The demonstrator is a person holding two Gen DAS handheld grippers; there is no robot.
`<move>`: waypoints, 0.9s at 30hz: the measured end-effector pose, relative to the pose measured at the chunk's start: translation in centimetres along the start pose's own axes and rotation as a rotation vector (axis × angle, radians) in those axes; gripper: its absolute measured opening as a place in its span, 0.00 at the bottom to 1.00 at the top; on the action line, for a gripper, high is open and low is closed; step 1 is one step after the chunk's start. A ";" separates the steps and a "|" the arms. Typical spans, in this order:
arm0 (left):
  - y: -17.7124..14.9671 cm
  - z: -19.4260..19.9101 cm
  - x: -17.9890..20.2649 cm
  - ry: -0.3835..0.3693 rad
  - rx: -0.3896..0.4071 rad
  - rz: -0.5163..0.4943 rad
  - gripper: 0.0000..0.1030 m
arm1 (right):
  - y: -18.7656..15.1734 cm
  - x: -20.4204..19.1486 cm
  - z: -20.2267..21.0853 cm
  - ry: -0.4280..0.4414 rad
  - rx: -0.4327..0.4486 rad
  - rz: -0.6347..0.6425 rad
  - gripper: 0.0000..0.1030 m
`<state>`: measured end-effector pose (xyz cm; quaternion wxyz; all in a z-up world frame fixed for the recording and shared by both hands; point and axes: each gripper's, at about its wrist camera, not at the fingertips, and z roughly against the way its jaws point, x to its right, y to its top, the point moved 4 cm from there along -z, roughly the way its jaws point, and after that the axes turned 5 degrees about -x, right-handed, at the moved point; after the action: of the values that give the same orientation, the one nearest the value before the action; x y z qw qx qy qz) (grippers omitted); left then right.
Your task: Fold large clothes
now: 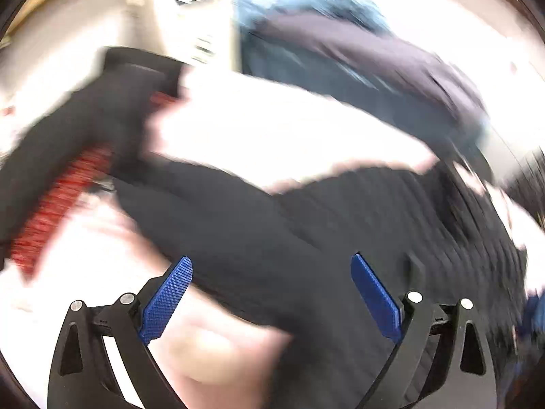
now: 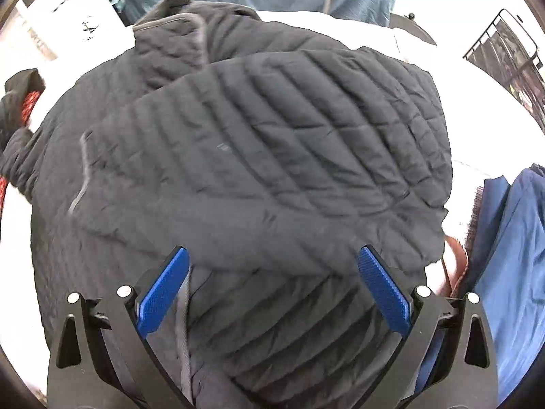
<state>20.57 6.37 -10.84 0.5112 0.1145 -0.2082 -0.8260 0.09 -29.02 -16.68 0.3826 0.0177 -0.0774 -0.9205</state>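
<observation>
— My left claw (image 1: 272, 294) gapes, empty, over the blurred jacket (image 1: 272, 221).
— My right claw (image 2: 272, 289) too; jacket on the white table (image 2: 477, 109), hem cut off (box (image 2: 68, 27) print unreadable).

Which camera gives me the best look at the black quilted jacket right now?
The right wrist view: the black quilted jacket fills it, sharp, with collar, stitching and a folded-over panel readable on the white surface. The left wrist view shows the jacket only as a dark, motion-blurred mass.
</observation>
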 end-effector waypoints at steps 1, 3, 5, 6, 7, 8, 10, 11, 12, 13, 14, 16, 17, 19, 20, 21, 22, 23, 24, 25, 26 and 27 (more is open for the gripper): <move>1.8 0.8 -3.0 0.042 0.035 0.036 0.90 | -0.4 -0.3 0.2 0.003 -0.001 0.005 0.95; 5.3 1.0 -7.4 0.093 0.059 0.079 0.90 | -1.2 -0.9 0.3 0.006 -0.005 0.002 0.95; 7.9 0.5 -11.7 0.083 0.047 0.120 0.90 | -1.5 -1.3 0.3 0.005 -0.008 -0.002 0.95; 9.2 -0.3 -13.8 0.042 0.032 0.153 0.90 | -1.3 -1.4 0.5 0.003 -0.009 -0.004 0.95; 9.9 -1.0 -15.0 0.024 0.024 0.176 0.90 | -1.4 -1.6 0.5 -0.001 -0.013 -0.008 0.95; 10.7 -1.9 -16.3 -0.001 0.017 0.207 0.90 | -1.1 -1.3 0.1 0.000 -0.020 -0.011 0.95; 11.6 -3.9 -18.2 -0.059 0.001 0.267 0.89 | -1.0 -1.8 0.3 0.010 -0.028 -0.027 0.95; 11.9 -5.0 -18.5 -0.080 -0.004 0.291 0.89 | -0.9 -1.9 0.4 0.016 -0.028 -0.037 0.95; 12.2 -6.0 -19.1 -0.114 -0.009 0.320 0.89 | -0.8 -2.1 0.6 0.018 -0.028 -0.040 0.95; 12.9 -7.5 -19.4 -0.165 -0.020 0.360 0.89 | -1.0 -2.4 0.8 0.015 -0.031 -0.037 0.95; 13.2 -8.5 -19.5 -0.195 -0.027 0.386 0.89 | -1.2 -2.7 0.9 0.009 -0.036 -0.032 0.95; 13.5 -11.0 -19.5 -0.248 -0.043 0.428 0.87 | -1.7 -3.2 1.0 -0.008 -0.051 -0.020 0.95; 13.6 -12.1 -19.2 -0.264 -0.058 0.440 0.82 | -1.9 -3.5 1.0 -0.015 -0.058 -0.015 0.95; 13.5 -14.0 -17.9 -0.267 -0.100 0.431 0.67 | -2.4 -3.9 0.8 -0.026 -0.069 -0.010 0.95; 13.5 -14.8 -17.1 -0.254 -0.117 0.407 0.53 | -2.6 -4.1 0.7 -0.029 -0.075 -0.011 0.95; 13.6 -15.4 -16.4 -0.244 -0.129 0.375 0.47 | -2.8 -4.2 0.6 -0.031 -0.081 -0.016 0.95; 13.8 -15.6 -15.1 -0.221 -0.139 0.319 0.38 | -2.9 -4.4 0.5 -0.030 -0.088 -0.026 0.95; 13.9 -15.6 -14.6 -0.199 -0.136 0.288 0.34 | -3.0 -4.5 0.4 -0.027 -0.090 -0.034 0.95; 14.1 -15.3 -14.2 -0.173 -0.125 0.254 0.23 | -3.1 -4.6 0.5 -0.025 -0.089 -0.041 0.95; 14.4 -14.4 -14.0 -0.157 -0.101 0.230 0.15 | -3.1 -4.9 0.5 -0.024 -0.084 -0.043 0.95; 14.7 -13.3 -14.0 -0.156 -0.074 0.223 0.09 | -3.0 -5.1 0.6 -0.023 -0.080 -0.039 0.95; 15.1 -11.6 -14.4 -0.152 -0.023 0.227 0.08 | -2.8 -5.5 0.6 -0.023 -0.074 -0.032 0.95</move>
<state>43.75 10.74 -14.48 0.5852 0.0215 -0.2485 -0.7716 1.94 -23.12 -16.63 0.3671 -0.0056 -0.0473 -0.9289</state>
